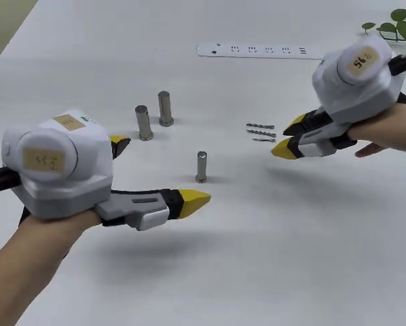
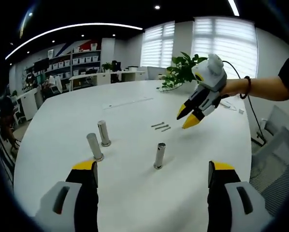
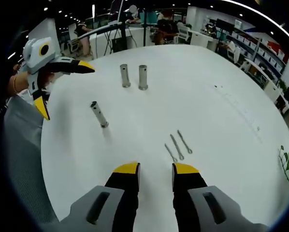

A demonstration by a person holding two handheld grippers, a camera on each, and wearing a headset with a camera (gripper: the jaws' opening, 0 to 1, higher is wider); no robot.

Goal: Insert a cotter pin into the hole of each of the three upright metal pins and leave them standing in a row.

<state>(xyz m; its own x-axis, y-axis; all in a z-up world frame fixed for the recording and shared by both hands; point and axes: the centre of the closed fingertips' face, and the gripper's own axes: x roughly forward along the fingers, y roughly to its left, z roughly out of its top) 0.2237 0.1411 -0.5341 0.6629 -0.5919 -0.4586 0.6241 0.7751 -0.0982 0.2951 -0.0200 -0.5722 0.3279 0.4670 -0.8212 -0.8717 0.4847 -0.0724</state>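
Observation:
Three upright metal pins stand on the white table: two close together (image 1: 143,123) (image 1: 165,109) and one apart, nearer me (image 1: 201,167). Three cotter pins (image 1: 261,132) lie side by side to their right. My left gripper (image 1: 159,170) hovers wide open just short of the lone pin (image 2: 159,155), with nothing between its jaws. My right gripper (image 1: 286,138) hangs beside the cotter pins (image 3: 178,145), its jaws a little apart and empty. In the right gripper view the lone pin (image 3: 99,114) sits left of the cotter pins, with the pair (image 3: 124,75) (image 3: 143,77) farther off.
A white power strip (image 1: 257,50) lies at the far side of the table (image 1: 271,244). A potted plant (image 1: 393,27) stands at the far right corner. The table's left edge runs along the upper left. Office desks and chairs stand beyond the table.

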